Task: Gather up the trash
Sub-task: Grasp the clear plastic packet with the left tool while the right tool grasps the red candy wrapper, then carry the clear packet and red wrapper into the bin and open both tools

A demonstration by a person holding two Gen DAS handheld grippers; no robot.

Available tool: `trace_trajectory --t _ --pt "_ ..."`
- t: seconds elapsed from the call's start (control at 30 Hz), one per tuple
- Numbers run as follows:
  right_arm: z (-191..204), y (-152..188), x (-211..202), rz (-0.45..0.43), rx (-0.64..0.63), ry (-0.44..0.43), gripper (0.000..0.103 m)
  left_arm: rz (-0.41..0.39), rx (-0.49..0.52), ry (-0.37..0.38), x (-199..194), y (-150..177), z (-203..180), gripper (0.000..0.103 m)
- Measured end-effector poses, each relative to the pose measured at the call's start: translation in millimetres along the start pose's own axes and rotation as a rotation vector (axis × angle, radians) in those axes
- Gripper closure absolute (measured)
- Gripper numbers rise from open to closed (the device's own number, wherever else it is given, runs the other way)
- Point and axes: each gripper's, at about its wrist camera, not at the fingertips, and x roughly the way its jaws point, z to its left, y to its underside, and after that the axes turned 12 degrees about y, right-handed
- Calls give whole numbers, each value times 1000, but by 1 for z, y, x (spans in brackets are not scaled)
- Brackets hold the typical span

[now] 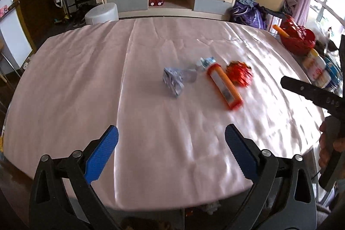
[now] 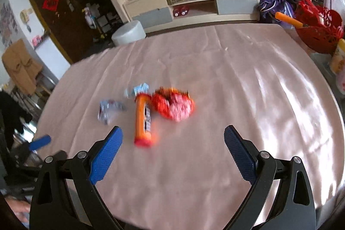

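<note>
Orange tube (image 2: pixel 143 120) lies mid-table, red wrapper (image 2: pixel 173 106) touching at its 2 o'clock, silver wrapper (image 2: pixel 108 110) near its 9 o'clock. Judged light; tube stiff, possibly slick: grip mid-body. Wrappers crushable. Left gripper (image 1: pixel 171 143) and right gripper (image 2: pixel 173 143) both spread, empty.

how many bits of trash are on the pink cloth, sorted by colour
Orange: 1, the orange tube-shaped pack
Red: 1, the crumpled red wrapper
Silver-blue: 1, the crumpled silver-blue wrapper
Light blue: 1, the small light blue scrap at the tube's far end
Total: 4
</note>
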Motion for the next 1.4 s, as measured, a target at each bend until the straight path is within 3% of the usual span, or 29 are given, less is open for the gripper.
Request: trace_trajectory --t 0.13,0.43,0.6,0.8,0.83,0.87,0.97,1.07,1.13,1.4 --pt "0 -17 19 -5 29 -1 8 10 -22 -8 26 -20 7 21" --pt "11 -30 69 65 -10 23 8 37 -63 -19 75 -55 17 24" --pt "11 -28 87 98 -17 10 8 59 -69 -27 94 -58 20 27" --pt "12 -25 104 138 -17 -11 8 93 -94 3 115 -56 28 40" --pt "12 -24 106 140 -15 -13 11 99 -94 10 117 -56 28 49" --pt "13 -23 104 123 -25 -11 22 99 -86 11 118 -56 27 53" --pt "17 -19 102 127 -40 -39 37 101 -63 23 119 -55 24 54" --pt "21 -13 98 127 -63 -60 39 102 -43 26 117 -52 20 54" --pt "25 -9 95 125 -86 -67 39 98 -35 30 113 -47 19 60" --pt "44 12 80 145 -160 -103 40 126 -18 18 97 -30 16 60"
